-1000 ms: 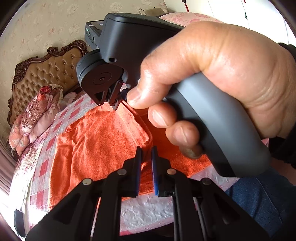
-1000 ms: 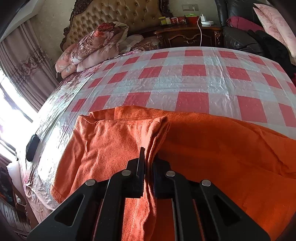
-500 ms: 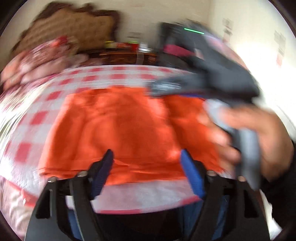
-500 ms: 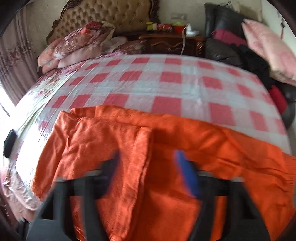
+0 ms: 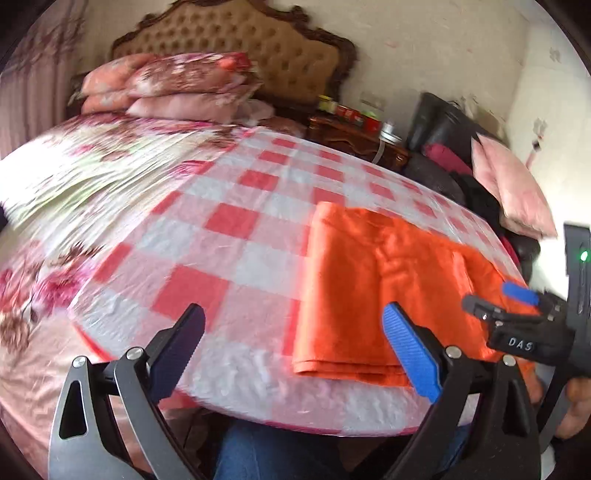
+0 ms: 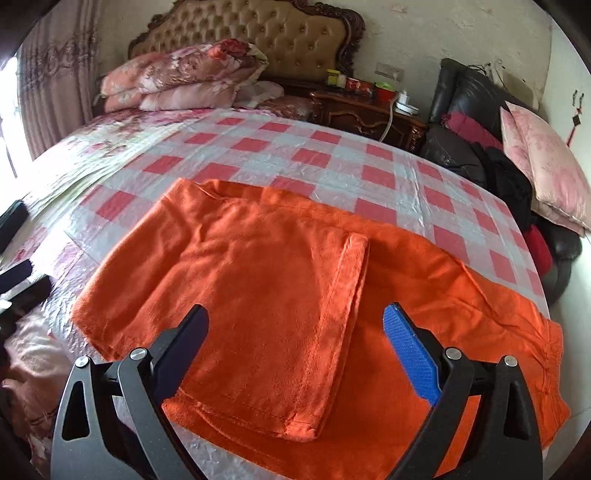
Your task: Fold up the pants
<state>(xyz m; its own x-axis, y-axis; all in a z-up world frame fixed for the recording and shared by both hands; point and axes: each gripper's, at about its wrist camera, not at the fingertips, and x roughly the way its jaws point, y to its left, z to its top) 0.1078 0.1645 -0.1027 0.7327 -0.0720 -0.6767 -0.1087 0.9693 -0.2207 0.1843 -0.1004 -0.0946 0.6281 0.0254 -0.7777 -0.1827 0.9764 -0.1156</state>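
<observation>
The orange pants (image 6: 258, 295) lie flat on the checked plastic bed cover (image 6: 332, 162), the leg part folded over on the left and the waistband (image 6: 546, 354) at the right. My right gripper (image 6: 297, 314) hovers open over the folded layer, nothing between its fingers. Off the pants' left edge, my left gripper (image 5: 293, 314) hangs above the cover. Its jaws are opening, wide apart and empty. In the left wrist view the pants (image 5: 369, 288) lie right of centre and the right gripper (image 5: 498, 299) reaches in over them from the right.
Folded floral quilts (image 6: 184, 81) sit by the tufted headboard (image 6: 277, 33). A wooden nightstand (image 6: 362, 107), a black sofa (image 6: 461, 122) with clothes and a pink cushion (image 6: 543, 166) stand at the right. A small black object (image 6: 13, 218) lies at the bed's left. A jeans-clad leg (image 5: 258, 450) is below.
Both grippers were shut on the orange fabric; they have opened and let it go. The left one swung left and rolled, off the pants. The right one drew back a little.
</observation>
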